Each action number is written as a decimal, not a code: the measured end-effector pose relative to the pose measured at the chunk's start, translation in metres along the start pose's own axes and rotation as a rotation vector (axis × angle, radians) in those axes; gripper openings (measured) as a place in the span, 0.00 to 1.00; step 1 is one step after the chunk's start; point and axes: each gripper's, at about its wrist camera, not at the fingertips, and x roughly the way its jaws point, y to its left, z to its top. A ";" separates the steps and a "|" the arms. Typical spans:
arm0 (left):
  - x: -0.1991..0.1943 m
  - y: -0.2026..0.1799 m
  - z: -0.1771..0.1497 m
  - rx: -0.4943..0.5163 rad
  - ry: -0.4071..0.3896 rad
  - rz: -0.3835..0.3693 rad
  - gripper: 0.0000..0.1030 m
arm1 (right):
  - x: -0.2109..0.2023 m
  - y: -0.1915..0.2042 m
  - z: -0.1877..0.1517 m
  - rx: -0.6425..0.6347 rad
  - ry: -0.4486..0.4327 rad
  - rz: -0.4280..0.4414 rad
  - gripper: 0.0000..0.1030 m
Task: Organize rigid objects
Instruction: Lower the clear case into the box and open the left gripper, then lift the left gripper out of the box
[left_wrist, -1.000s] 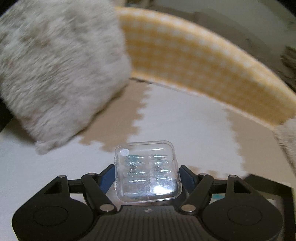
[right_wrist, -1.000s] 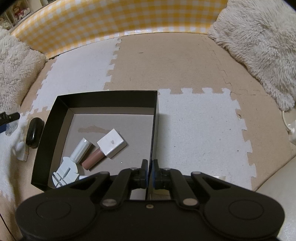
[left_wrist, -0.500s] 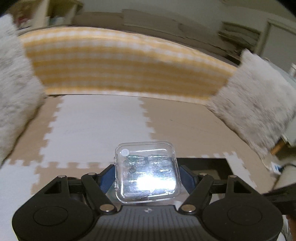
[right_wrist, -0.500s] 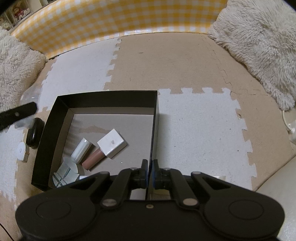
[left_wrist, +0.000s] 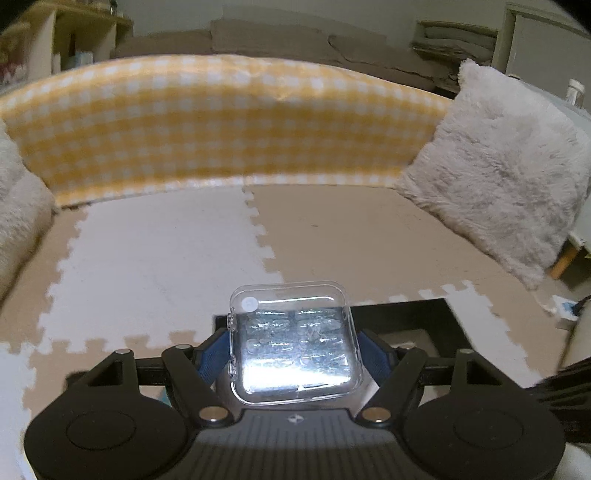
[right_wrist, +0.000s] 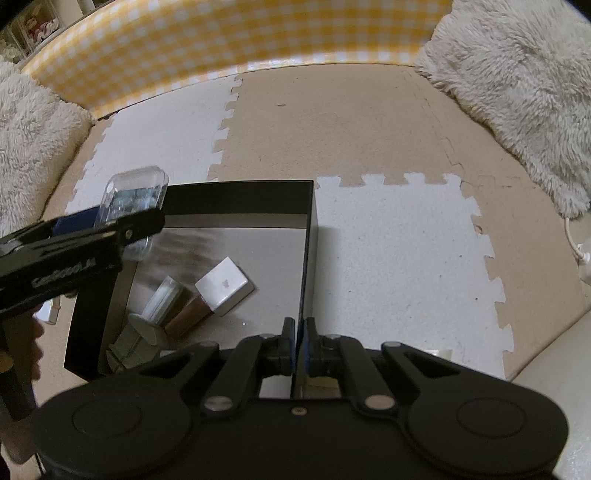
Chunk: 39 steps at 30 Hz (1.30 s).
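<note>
Two views split the scene between them. From the left wrist, nearest the lens, the left gripper carries a clear plastic case between its blue pads; the jaws stand fairly wide around it and are easing apart, with the case still lying between them and both pads at its sides. Glare whitens the lower part of the case lid, so its contents are hard to read. Just beyond the case only the far rim of a black box peeks out, and this view does not show what lies inside. Farther off lie the foam floor mats in white and tan, then a fluffy cushion at the right and a yellow checked bolster across the back. The right wrist view fills in the rest. Close to the lens the right gripper has its jaws pinched on the thin right wall of the black box. Inside the box, on its grey floor, lie a white block, a brown tube with a pale cap touching it, and a pale flat item at the near left corner, partly hidden. Above the box's left side the left gripper reaches in from the left edge, holding the clear plastic case over the far left corner. A small white item lies on the mat outside the left wall.
</note>
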 end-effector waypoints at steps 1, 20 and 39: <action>0.000 0.002 -0.001 0.005 0.003 0.010 0.76 | 0.000 0.000 0.000 0.000 0.000 0.000 0.05; -0.015 0.022 -0.013 -0.020 0.142 -0.025 0.84 | 0.000 0.001 -0.001 0.004 0.000 0.001 0.05; -0.063 0.005 -0.012 0.018 0.163 -0.066 0.97 | 0.000 0.000 -0.001 0.006 -0.001 0.005 0.05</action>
